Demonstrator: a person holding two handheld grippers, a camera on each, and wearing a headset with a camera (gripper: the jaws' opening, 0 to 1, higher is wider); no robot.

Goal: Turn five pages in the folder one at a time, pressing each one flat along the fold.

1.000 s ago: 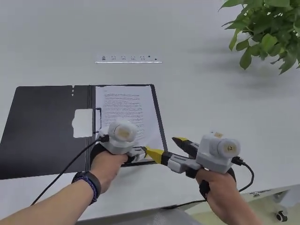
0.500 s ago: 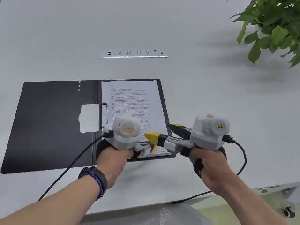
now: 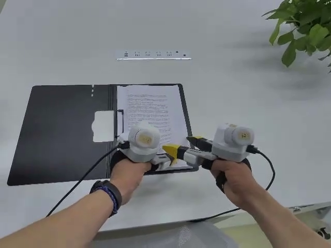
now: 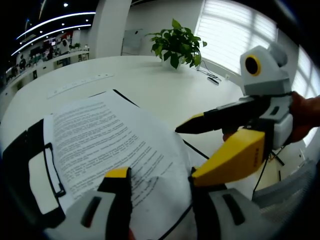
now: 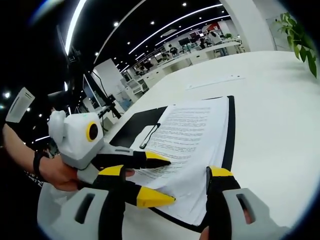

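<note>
A: How are the tongs?

B: The left tongs (image 4: 159,180) are open, with the bottom of the page (image 4: 100,135) between the two jaws. The right tongs (image 5: 169,172) are open too. They point in from the side, tips close to the left ones.

A: Where is the folder?

B: The black folder (image 3: 62,134) lies open on the white tabletop (image 3: 248,93), with the page on its right half. A plant (image 3: 305,26) stands at the far corner.

Matt black folder (image 3: 62,134) (smooth paper pages (image 3: 155,106))
</note>
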